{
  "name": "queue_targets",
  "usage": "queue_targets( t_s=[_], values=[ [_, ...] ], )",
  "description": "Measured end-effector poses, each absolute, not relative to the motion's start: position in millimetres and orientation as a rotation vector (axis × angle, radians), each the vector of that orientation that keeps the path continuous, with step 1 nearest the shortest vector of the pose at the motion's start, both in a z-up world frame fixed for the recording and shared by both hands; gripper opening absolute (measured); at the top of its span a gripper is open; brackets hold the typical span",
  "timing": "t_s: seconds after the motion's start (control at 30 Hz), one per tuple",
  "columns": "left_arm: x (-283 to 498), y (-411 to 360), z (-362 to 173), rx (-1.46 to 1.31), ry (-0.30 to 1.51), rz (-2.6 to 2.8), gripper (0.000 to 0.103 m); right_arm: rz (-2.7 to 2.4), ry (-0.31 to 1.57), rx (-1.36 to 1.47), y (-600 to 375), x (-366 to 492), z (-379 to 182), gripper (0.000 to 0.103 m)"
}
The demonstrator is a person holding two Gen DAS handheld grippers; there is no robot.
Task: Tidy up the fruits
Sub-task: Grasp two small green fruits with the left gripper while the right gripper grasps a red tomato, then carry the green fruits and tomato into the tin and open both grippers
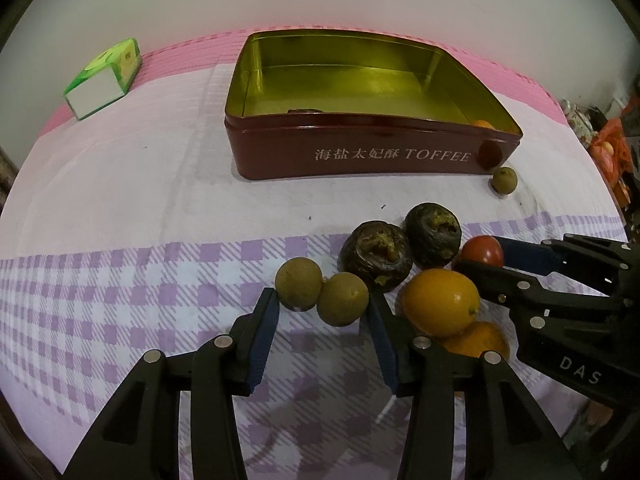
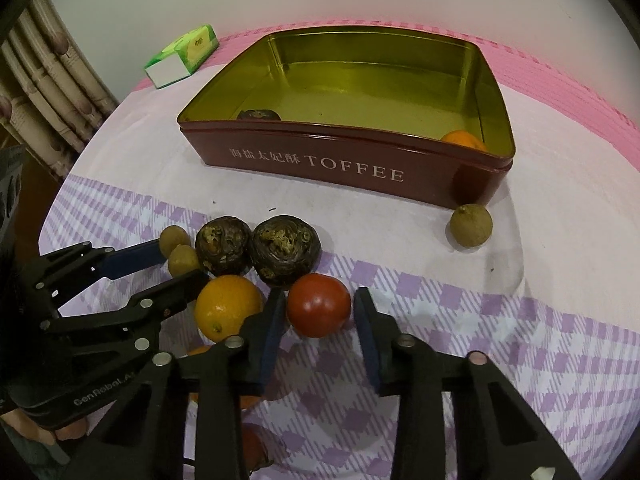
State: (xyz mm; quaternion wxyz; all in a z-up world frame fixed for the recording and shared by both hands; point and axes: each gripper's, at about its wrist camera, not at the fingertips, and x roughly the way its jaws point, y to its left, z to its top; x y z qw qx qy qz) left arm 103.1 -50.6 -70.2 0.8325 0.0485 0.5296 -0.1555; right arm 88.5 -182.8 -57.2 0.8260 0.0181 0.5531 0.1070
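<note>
Inside the toffee tin (image 2: pixel 320 168), a dark fruit (image 2: pixel 258 115) and an orange fruit (image 2: pixel 464 139) are largely hidden behind the near wall, so only their tops are seen. A second orange (image 1: pixel 478 340) is mostly covered by the left gripper (image 1: pixel 324 314) fingers and by the kumquat (image 1: pixel 440 302) beside them. The left fingers are held wide apart with nothing gripped; one greenish-brown longan (image 1: pixel 343 299) lies between their tips, and another (image 1: pixel 298 283) touches the left fingertip. The right gripper (image 2: pixel 320 312) is likewise spread open, and the red tomato (image 2: pixel 319 305) sits between its fingers, ungripped. Just ahead of both pairs of fingers two dark, wrinkled fruits (image 2: pixel 286 256) are crowded against the kumquat and tomato. A lone longan (image 2: pixel 471 225) lies by the tin's corner, well ahead of the right fingers. A green carton (image 2: pixel 182 56) rests far ahead on the cloth-covered desk (image 2: pixel 520 320).
</note>
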Motion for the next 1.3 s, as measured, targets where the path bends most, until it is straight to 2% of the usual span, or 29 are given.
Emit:
queue_targets(
  t_s=[1.3],
  values=[
    [101.9, -47.3, -58.5, 0.103, 1.105, -0.292, 0.046, 0.199, 1.158, 0.038, -190.6, 80.9, -44.1, 0.029]
  ],
)
